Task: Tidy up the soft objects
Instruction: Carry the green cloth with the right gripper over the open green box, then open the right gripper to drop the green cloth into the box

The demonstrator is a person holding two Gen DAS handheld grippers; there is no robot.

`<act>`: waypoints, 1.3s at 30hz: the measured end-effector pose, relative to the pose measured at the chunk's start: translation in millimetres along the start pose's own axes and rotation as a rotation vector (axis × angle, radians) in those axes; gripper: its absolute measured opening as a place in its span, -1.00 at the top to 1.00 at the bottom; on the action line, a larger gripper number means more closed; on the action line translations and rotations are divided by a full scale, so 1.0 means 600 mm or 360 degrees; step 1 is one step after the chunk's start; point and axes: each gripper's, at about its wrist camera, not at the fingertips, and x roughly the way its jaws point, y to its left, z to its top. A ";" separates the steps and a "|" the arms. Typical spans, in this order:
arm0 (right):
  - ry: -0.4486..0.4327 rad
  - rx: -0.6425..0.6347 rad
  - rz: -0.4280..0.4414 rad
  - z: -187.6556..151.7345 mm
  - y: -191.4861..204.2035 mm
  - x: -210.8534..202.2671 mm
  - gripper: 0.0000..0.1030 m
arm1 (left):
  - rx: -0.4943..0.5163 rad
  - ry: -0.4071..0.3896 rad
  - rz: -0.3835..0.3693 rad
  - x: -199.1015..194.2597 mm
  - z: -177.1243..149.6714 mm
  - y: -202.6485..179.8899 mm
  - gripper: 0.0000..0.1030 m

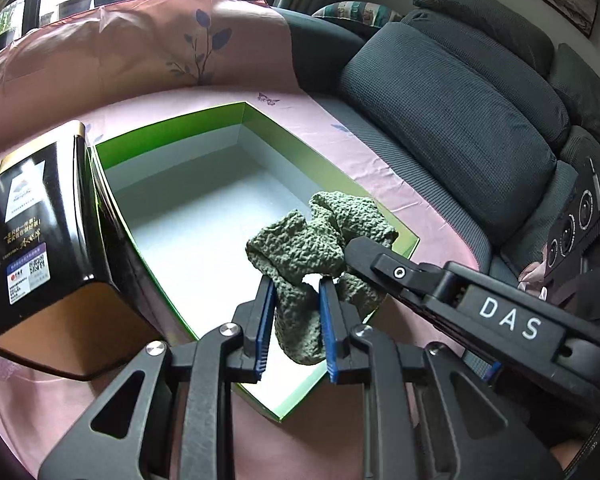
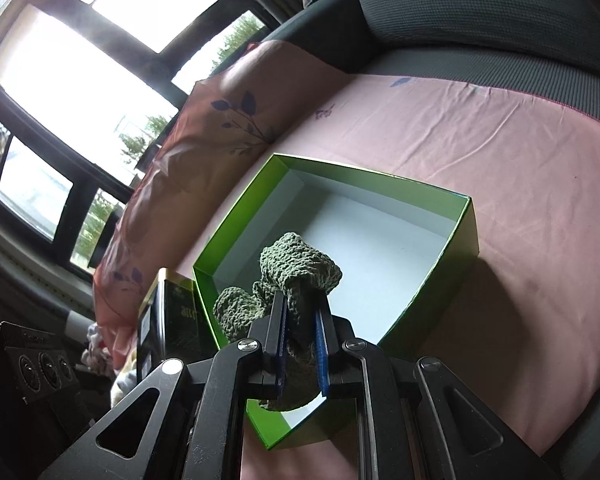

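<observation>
Green knit cloth [image 1: 304, 248], one, pinched by two claws above one box [image 1: 172, 136].

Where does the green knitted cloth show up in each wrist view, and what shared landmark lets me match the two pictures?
Left wrist view: the green knitted cloth sits low centre, pinched by the left gripper, the right gripper gripping it from the right.
Right wrist view: low centre, clamped in that gripper's blue pads.
Shared landmark: the open green box on the pink sheet, below the cloth.
</observation>
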 end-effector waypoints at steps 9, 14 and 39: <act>0.0035 -0.0003 0.0006 -0.001 -0.001 0.006 0.71 | -0.0057 0.0092 0.0062 0.016 -0.007 0.015 0.51; 0.0050 0.0023 -0.0024 0.000 -0.007 0.010 0.41 | -0.0051 0.0058 0.0113 0.010 -0.018 0.018 0.02; 0.0101 -0.0019 -0.0094 -0.007 0.009 -0.004 -0.17 | 0.0090 0.0070 0.0254 -0.019 -0.030 0.028 -0.06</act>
